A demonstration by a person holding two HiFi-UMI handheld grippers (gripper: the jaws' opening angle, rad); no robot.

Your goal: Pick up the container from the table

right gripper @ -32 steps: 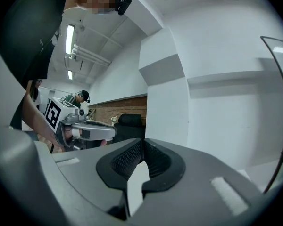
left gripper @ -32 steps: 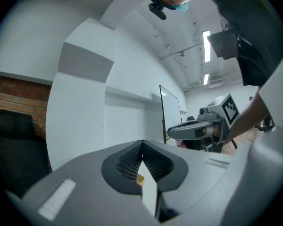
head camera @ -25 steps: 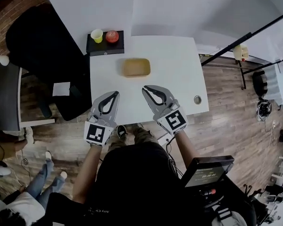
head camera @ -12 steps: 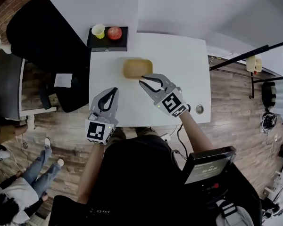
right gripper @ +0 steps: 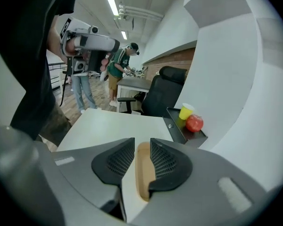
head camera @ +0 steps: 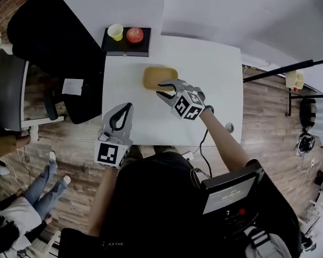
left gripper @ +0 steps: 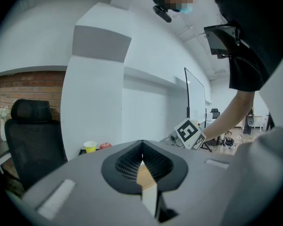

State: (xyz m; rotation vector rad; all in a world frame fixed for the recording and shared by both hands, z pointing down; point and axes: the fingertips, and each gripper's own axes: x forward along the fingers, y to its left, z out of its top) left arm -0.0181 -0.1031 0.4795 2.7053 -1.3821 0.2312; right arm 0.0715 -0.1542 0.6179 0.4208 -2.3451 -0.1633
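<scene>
While right hand-held gripper (head camera: 161, 89) opens, tan container (head camera: 159, 74) sits at its 12 o'clock on surface (head camera: 218, 74), rim seemingly between jaws, ungripped. Straddle wall squarely, then close. Left hand-held gripper (head camera: 129, 107) clenched, empty.

We seem to be in an open office: a white bench (head camera: 218, 71), black swivel chairs (head camera: 51, 36), plank floor (head camera: 269, 125), brick wall (left gripper: 23, 86), ceiling strip lights (right gripper: 111, 2), and people (right gripper: 117, 70) at another desk (right gripper: 133, 84).
</scene>
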